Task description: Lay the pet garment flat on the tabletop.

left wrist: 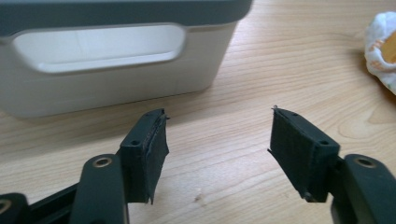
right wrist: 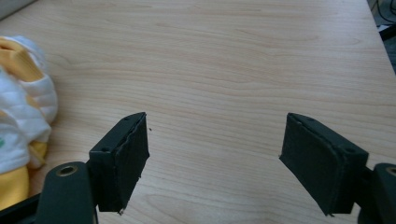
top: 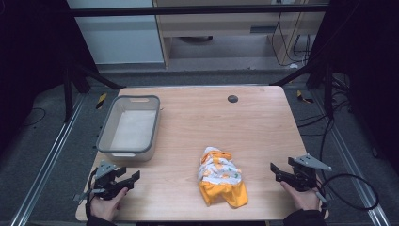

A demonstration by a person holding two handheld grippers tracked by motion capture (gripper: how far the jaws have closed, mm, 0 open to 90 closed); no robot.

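Wooden table, dark surround. My left gripper and right gripper both spread, empty. Crumpled garment lies between them, untouched. Grey bin empty; looks like nothing started.

Open bench on the right and far side; two things stand in the way

A grey tub blocks the left side, just ahead of the left gripper; a crumpled cloth lies near the front middle; bare bench lies between them and ahead of the right gripper.
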